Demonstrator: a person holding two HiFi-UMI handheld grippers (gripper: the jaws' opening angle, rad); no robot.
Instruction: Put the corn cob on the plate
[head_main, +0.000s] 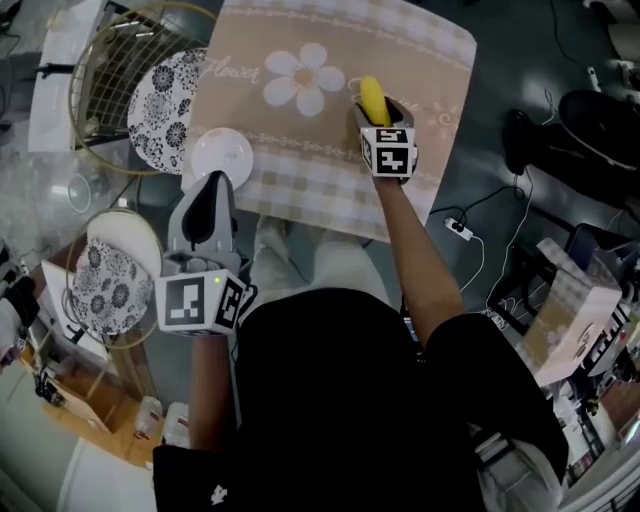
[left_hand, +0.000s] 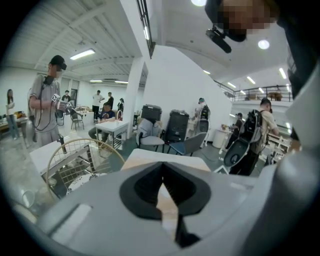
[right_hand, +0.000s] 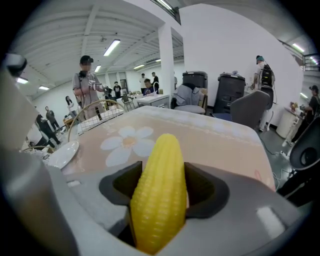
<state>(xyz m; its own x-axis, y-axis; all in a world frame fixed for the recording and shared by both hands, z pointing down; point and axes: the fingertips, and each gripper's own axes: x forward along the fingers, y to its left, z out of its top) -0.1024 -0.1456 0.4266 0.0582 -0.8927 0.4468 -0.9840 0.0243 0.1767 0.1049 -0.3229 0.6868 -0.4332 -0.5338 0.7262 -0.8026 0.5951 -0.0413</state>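
A yellow corn cob (head_main: 373, 100) (right_hand: 160, 192) is clamped between the jaws of my right gripper (head_main: 378, 112) (right_hand: 162, 190), held over the right part of the table's flower-print cloth (head_main: 340, 110). A small white plate (head_main: 221, 156) (right_hand: 62, 155) lies at the cloth's left edge, well to the left of the cob. My left gripper (head_main: 208, 205) (left_hand: 162, 192) hangs near the table's front left corner just below that plate, its jaws shut with nothing between them.
A wire basket (head_main: 130, 80) at the far left holds a dark patterned plate (head_main: 165, 110). Another basket with a patterned plate (head_main: 105, 285) sits lower left. Cables and a power strip (head_main: 460, 228) lie on the floor at right. People and chairs stand beyond the table.
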